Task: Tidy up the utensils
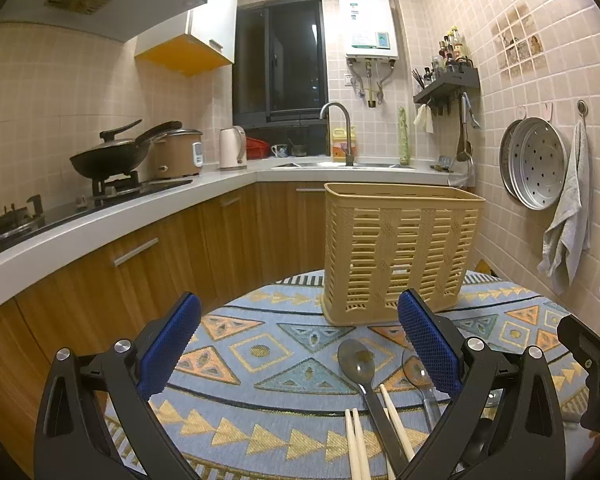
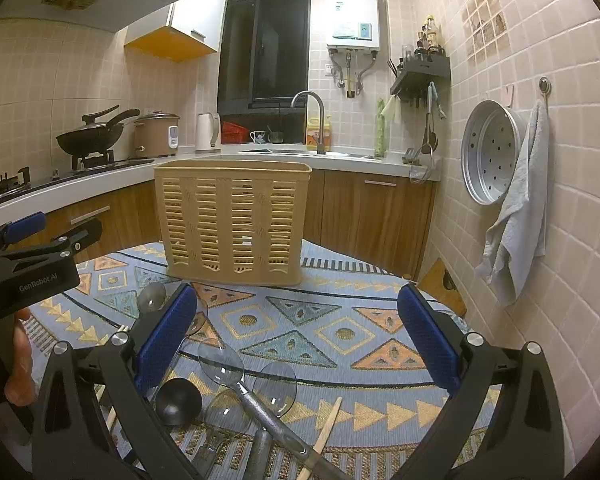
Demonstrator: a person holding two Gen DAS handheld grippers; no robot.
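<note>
Beige plastic slatted basket (image 1: 400, 252) stands upright on our patterned blue tablecloth (image 1: 268, 360), toward the far edge. Nearer to us, the utensils lie flat on the cloth: a dark spoon (image 1: 358, 360), wooden chopsticks (image 1: 356, 444), clear plastic spoons (image 2: 224, 360) and a black ladle (image 2: 178, 400). Our left gripper (image 1: 300, 344) and right gripper (image 2: 298, 340) both hover spread wide, holding nothing.
</note>
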